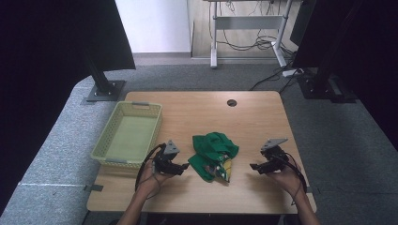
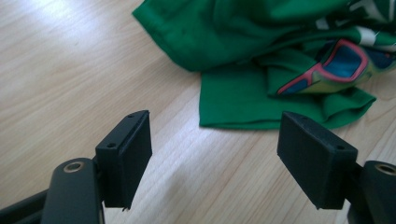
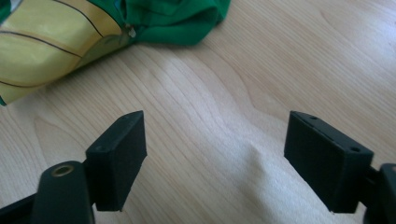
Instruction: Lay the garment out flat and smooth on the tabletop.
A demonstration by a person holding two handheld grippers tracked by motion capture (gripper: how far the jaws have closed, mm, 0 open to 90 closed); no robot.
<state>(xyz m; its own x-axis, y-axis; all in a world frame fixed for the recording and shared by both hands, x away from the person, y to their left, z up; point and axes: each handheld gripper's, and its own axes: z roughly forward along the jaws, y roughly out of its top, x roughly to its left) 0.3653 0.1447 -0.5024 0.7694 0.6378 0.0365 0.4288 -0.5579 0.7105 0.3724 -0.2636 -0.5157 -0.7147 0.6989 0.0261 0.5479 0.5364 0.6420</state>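
A crumpled green garment (image 1: pixel 213 154) with a colourful print lies on the wooden table (image 1: pixel 197 112), near the front middle. My left gripper (image 1: pixel 185 167) sits just left of it, jaws open and pointing at the cloth. In the left gripper view the gripper (image 2: pixel 215 140) is empty, and the garment's edge (image 2: pixel 243 51) with a red-framed sunglasses print (image 2: pixel 336 65) lies just beyond it. My right gripper (image 1: pixel 253 166) is a short way right of the garment, apart from it. In the right gripper view this gripper (image 3: pixel 215 140) stands open over bare wood, with the yellow print (image 3: pixel 51 42) at the upper left.
An empty pale-green plastic basket (image 1: pixel 155 131) stands on the table's left side, close to my left hand. A round cable hole (image 1: pixel 232 102) is at the table's far edge. Black stand bases (image 1: pixel 105 89) rest on the carpet beyond the table's corners.
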